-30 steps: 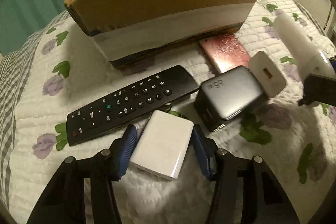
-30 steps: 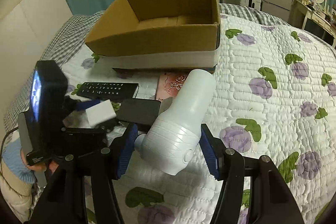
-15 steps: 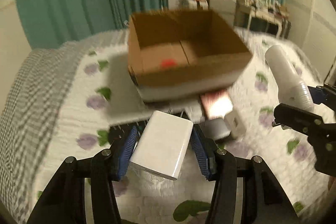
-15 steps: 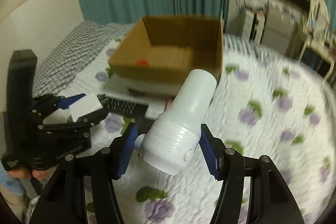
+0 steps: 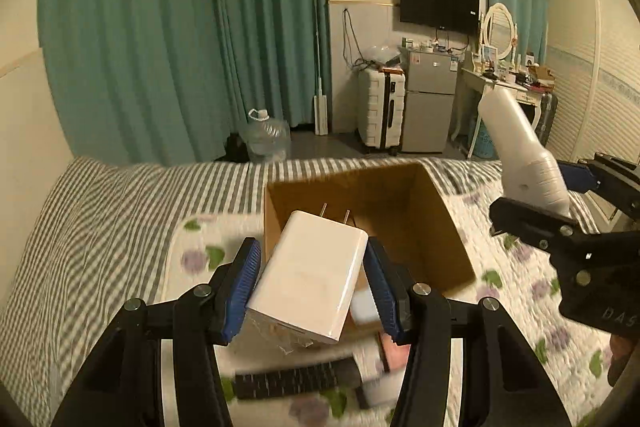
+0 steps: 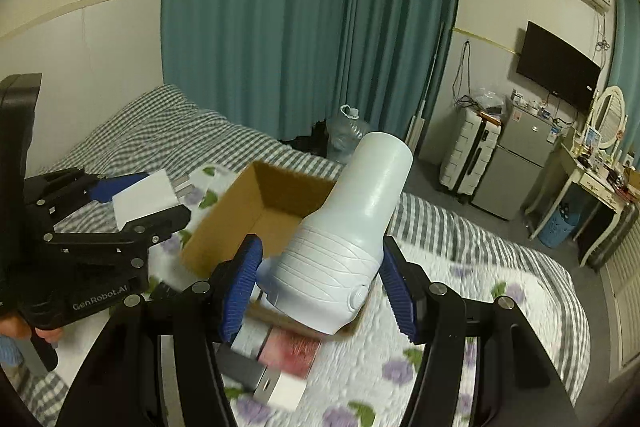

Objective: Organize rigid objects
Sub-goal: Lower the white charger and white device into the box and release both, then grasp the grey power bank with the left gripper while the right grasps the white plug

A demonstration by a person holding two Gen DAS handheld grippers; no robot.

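My left gripper (image 5: pixel 312 287) is shut on a white plug charger (image 5: pixel 310 281), prongs pointing away, held in the air in front of the open cardboard box (image 5: pixel 432 227). My right gripper (image 6: pixel 320 287) is shut on a white plastic bottle-shaped device (image 6: pixel 352 239), also raised in front of the box (image 6: pixel 244 203). Each gripper shows in the other's view: the right one with the white device (image 5: pixel 524 163), the left one with the charger (image 6: pixel 144 197).
On the flowered quilt (image 5: pixel 520 267) below lie a black remote (image 5: pixel 296 381), a pink phone (image 6: pixel 290 351), a dark grey charger block (image 6: pixel 240 369) and a small white adapter (image 6: pixel 286 393). A striped sheet covers the bed's far side.
Both grippers have lifted their objects off the quilt and risen, tilting up. The box and the loose items have dropped lower in both views.
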